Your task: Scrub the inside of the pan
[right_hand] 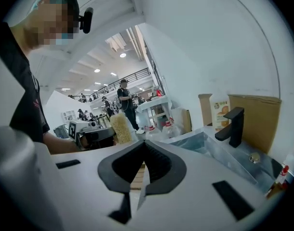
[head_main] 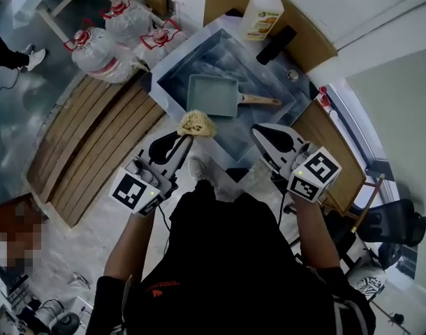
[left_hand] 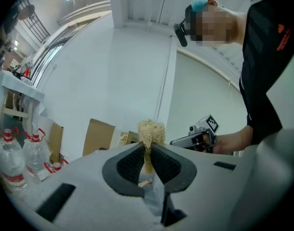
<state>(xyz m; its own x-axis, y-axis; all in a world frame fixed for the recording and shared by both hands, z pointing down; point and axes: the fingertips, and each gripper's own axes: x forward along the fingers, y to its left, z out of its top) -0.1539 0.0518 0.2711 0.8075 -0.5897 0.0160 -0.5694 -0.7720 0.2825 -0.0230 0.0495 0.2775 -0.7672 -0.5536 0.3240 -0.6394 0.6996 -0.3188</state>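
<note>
Both jaw pairs are closed, left gripper (head_main: 187, 138) clamping a fibrous scrubber (head_main: 197, 123), right gripper (head_main: 259, 132) empty; the seemingly empty pan (head_main: 211, 95) lies in the sink (head_main: 172, 75), upper centre

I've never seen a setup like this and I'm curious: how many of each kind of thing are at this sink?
pan: 1
scrubber: 1
bottle: 1
faucet: 1
water jugs: 3
left gripper and right gripper: 2
Total: 9
</note>
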